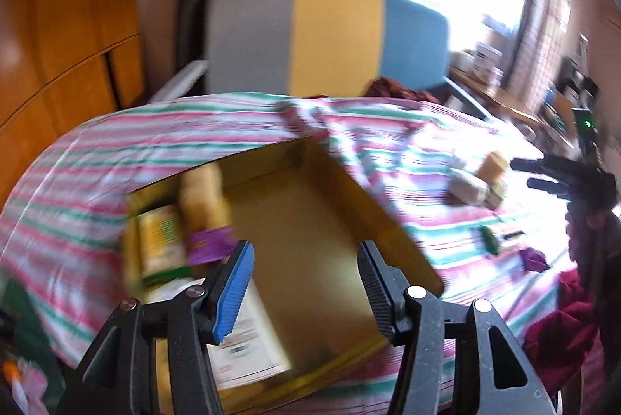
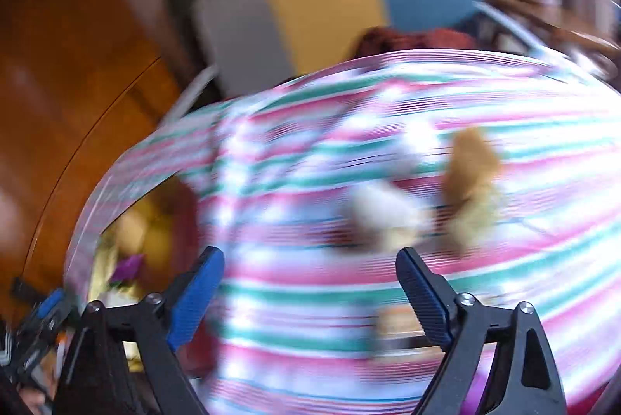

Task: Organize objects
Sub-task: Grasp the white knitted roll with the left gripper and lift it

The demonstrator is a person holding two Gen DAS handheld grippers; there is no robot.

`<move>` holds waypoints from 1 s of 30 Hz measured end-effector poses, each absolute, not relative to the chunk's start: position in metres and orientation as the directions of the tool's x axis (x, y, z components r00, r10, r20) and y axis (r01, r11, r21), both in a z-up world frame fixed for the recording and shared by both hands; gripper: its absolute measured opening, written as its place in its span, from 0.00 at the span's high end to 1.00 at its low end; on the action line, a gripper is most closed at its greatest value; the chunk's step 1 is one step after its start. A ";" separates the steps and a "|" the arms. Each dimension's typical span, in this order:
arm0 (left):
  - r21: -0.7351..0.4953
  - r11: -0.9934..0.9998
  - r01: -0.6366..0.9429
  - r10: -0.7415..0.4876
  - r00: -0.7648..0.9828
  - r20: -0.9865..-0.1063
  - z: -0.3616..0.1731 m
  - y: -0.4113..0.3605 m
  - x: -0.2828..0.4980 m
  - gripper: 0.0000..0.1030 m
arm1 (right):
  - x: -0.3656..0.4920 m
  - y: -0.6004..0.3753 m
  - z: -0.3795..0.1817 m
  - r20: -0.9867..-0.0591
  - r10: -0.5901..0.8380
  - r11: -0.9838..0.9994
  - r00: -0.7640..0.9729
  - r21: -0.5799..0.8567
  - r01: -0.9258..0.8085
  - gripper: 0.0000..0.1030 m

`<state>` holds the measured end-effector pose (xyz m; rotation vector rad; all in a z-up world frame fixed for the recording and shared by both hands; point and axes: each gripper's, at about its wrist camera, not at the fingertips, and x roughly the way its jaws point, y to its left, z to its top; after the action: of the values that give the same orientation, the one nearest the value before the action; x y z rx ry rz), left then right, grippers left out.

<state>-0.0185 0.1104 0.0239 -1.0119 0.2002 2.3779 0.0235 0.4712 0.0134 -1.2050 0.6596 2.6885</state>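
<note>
Striped bedspread [image 1: 136,151] covers bed. Cardboard box [image 1: 392,228] on it, packets [image 1: 163,240] along left wall, right half bare. Loose items [image 1: 467,190] right of box, apart. Left gripper [image 1: 306,287] over near rim, fingers wide, holding nothing. Right gripper [image 2: 310,292] above bedspread, fingers wide, holding nothing.

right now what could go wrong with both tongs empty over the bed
1. The cardboard box sits on soft striped bedding near the bed's edge; a nudge from the left tongs could tip it.
2. The right wrist view is motion-blurred, so the right tongs may misjudge the small packets.
</note>
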 end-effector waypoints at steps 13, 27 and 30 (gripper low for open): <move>-0.092 -0.619 -0.780 0.536 -0.334 -0.775 0.009 0.301 -0.023 0.16 | 0.082 0.607 -0.020 -0.718 0.076 -0.544 -0.692 0.552 -0.632 0.10; -0.090 -0.525 -0.846 0.485 -0.211 -0.849 -0.054 0.413 -0.059 0.00 | 0.081 0.600 -0.031 -0.692 -0.037 -0.511 -0.721 0.633 -0.581 0.09; -0.085 -0.525 -0.847 0.464 -0.200 -0.863 -0.065 0.425 -0.069 0.00 | 0.079 0.598 -0.031 -0.691 -0.048 -0.514 -0.721 0.636 -0.575 0.09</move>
<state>-0.0686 0.4253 -0.0647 -1.1296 0.5236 1.8518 0.0795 0.5979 -0.0314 -0.9558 1.3246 2.2887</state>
